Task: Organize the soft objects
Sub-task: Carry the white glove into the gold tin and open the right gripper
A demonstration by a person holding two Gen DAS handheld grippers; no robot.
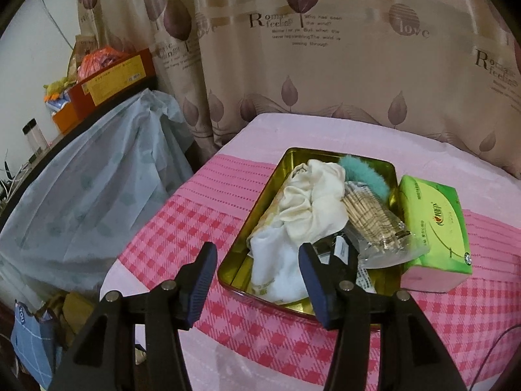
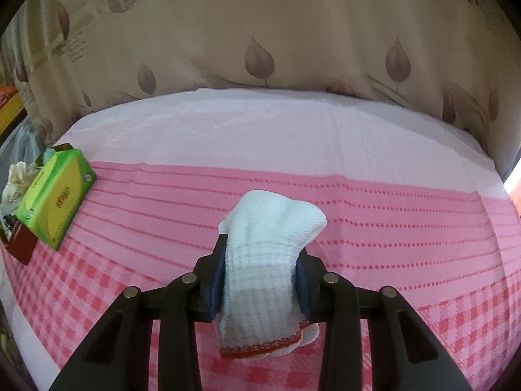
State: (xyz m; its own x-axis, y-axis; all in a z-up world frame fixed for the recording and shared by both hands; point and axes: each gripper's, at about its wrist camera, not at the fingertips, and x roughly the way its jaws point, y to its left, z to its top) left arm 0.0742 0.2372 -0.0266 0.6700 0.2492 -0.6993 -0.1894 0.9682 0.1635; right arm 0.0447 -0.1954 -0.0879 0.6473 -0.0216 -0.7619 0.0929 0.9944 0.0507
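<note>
One ribbed knit glove [image 2: 260, 260], seemingly folded, squeezed.

A big beige curtain [image 1: 293, 65] with purple leaves and printed words hangs across the back, from 10 to 2 o'clock. In front of it lies a bed with a pink cover [image 1: 195, 215], plain at the far end and checked closer in. At 9 o'clock a pale blue sheet [image 1: 91, 189] drapes over something, under a dark shelf [image 1: 107, 104] with boxes. The wall [image 1: 29, 65] at 10 o'clock is white. The light is dim.
</note>
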